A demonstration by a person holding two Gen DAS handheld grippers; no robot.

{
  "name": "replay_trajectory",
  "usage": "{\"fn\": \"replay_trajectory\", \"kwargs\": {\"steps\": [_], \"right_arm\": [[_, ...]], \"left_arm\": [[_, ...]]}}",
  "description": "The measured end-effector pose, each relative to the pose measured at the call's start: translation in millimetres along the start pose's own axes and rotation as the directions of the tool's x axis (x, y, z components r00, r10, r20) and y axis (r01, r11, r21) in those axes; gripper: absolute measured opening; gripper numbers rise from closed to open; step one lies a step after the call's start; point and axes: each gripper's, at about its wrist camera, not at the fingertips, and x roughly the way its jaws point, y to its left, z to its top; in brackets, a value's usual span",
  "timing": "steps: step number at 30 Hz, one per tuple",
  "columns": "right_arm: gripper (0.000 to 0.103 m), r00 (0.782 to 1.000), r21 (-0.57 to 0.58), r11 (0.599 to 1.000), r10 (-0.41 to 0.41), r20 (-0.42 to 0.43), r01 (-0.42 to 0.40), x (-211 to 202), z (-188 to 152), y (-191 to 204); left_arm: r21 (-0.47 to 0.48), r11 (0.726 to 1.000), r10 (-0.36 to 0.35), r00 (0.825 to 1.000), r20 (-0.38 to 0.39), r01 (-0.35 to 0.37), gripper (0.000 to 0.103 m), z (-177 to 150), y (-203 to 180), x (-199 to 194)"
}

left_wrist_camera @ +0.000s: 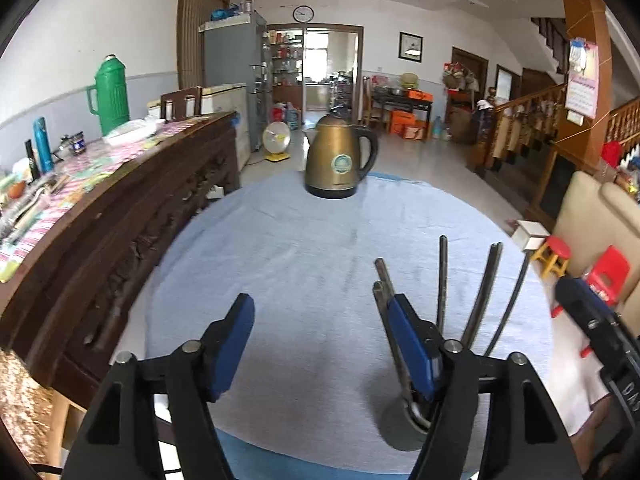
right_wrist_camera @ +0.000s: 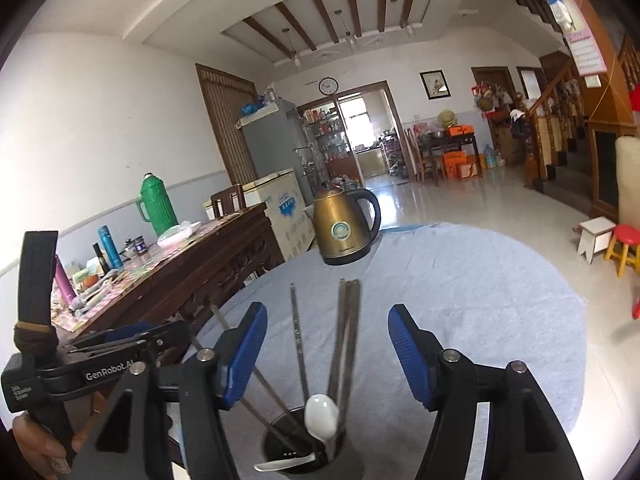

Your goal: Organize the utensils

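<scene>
A dark metal utensil cup stands on the round table's blue-grey cloth, low in the right wrist view. It holds several metal chopsticks, a white spoon and a metal spoon. My right gripper is open just above the cup, with the chopsticks rising between its fingers and touching neither pad. In the left wrist view the same cup sits partly behind the right finger. My left gripper is open with only bare cloth between its fingers, and the chopsticks fan out to its right.
A brass-coloured electric kettle stands at the table's far edge. A carved dark wooden sideboard with a green thermos and clutter runs along the left. Small stools and a beige chair stand to the right.
</scene>
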Motion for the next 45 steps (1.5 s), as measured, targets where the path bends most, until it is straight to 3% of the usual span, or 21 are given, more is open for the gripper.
{"fn": "replay_trajectory", "kwargs": {"steps": [8,12,17,21,29,37,45], "right_arm": [[0.067,1.000,-0.010,1.000,-0.020,0.012,0.020,-16,-1,7],[0.067,0.999,-0.029,0.999,-0.044,0.004,0.044,-26,-2,15],[0.067,0.992,-0.036,0.994,-0.107,-0.060,0.105,-35,-6,17],[0.067,0.980,-0.037,0.988,-0.156,-0.121,0.153,-43,-11,13],[0.068,0.954,-0.028,0.976,-0.219,-0.204,0.218,-70,-25,8],[0.072,0.952,-0.070,0.971,-0.238,-0.195,0.228,-98,-32,25],[0.073,0.938,-0.083,0.966,-0.256,-0.234,0.243,-83,-40,32]], "left_arm": [[0.013,0.997,0.072,0.997,0.010,-0.072,0.073,-4,5,-12],[0.023,0.993,0.119,0.993,0.025,-0.120,0.080,-7,5,-21],[0.048,0.985,0.163,0.986,0.046,-0.165,0.083,-15,0,-39],[0.067,0.978,0.194,0.978,0.078,-0.200,0.092,-24,-4,-56],[0.100,0.958,0.256,0.959,0.125,-0.268,0.096,-40,-11,-84],[0.100,0.963,0.235,0.961,0.145,-0.251,0.098,-45,-12,-107],[0.076,0.968,0.232,0.967,0.107,-0.240,0.098,-48,-6,-100]]}}
